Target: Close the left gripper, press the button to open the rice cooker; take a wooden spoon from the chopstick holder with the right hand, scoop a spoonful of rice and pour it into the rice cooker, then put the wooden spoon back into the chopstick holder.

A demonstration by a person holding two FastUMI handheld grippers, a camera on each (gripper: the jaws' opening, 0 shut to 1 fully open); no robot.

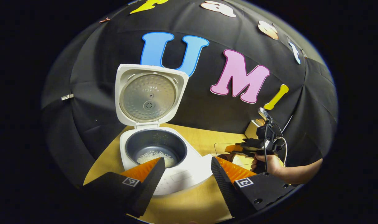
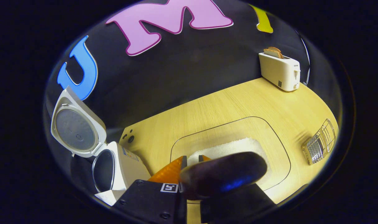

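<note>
Black cloth wall (image 1: 83, 93) fills upper frame in left gripper view, creased, w/ small metal clip (image 1: 67, 97) at mid left. Light wood-grain counter (image 2: 226, 105) runs lower centre to right in right gripper view, meeting wall along a diagonal. Cream toaster (image 2: 281, 74) w/ bread at upper right, wire rack (image 2: 321, 145) at right edge. Lighting even, soft.

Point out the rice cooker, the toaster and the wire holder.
rice cooker (image 1: 151, 99): left gripper view, on the raised lid.
toaster (image 2: 279, 73): right gripper view, on its front side.
wire holder (image 2: 320, 145): right gripper view, on its mesh.
</note>
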